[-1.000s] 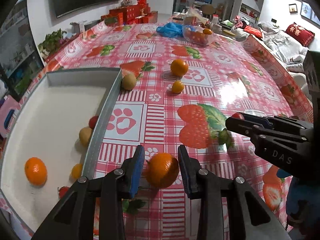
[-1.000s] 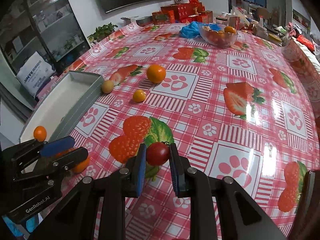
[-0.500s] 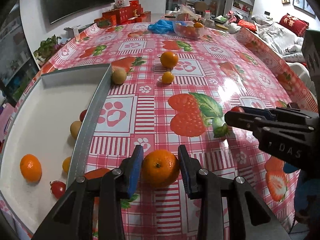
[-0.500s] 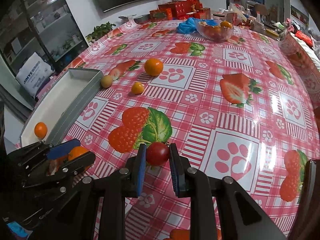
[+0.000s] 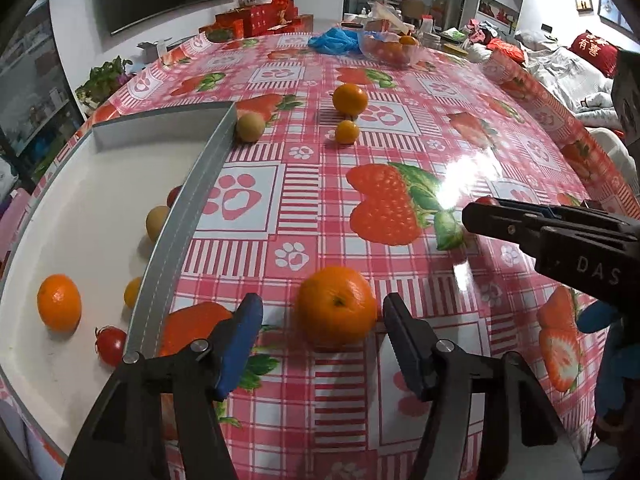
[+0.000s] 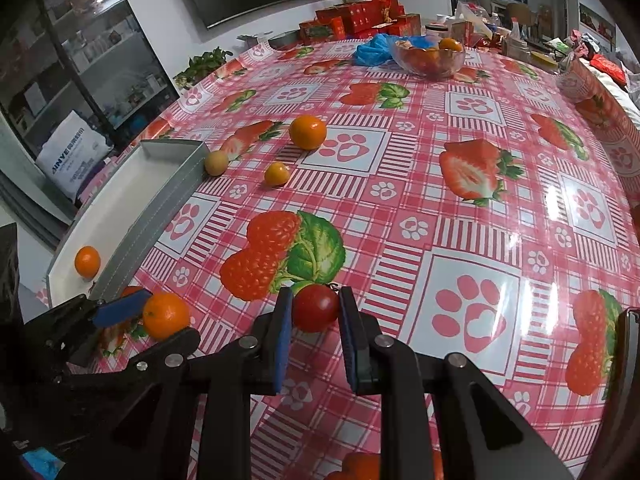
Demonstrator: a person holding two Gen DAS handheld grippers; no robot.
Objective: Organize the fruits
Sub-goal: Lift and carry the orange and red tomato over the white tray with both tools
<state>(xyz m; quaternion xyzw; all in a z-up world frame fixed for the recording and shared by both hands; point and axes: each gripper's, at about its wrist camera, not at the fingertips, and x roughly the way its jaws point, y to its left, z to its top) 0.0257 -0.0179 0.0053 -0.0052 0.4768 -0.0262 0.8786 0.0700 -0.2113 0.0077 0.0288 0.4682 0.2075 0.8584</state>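
Observation:
My left gripper (image 5: 322,326) is open, its jaws standing apart on either side of an orange (image 5: 337,306) that rests on the table; it also shows in the right wrist view (image 6: 166,320). My right gripper (image 6: 314,312) is shut on a red cherry tomato (image 6: 315,307), low over the tablecloth. A grey-walled white tray (image 5: 188,216) at the left holds an orange (image 5: 59,302), a tomato (image 5: 111,345) and small yellowish fruits (image 5: 157,222). Loose on the table farther off lie an orange (image 5: 350,98), a small kumquat (image 5: 346,131) and a brownish fruit (image 5: 249,127) by the tray's corner.
A glass bowl of fruit (image 6: 429,58) and a blue bag (image 6: 370,50) stand at the table's far end, with red boxes (image 6: 352,20) behind. The right gripper's body (image 5: 560,240) reaches in from the right in the left wrist view.
My left gripper's jaws have opened and let go of the orange, which now rests on the table. The right gripper still holds the tomato.

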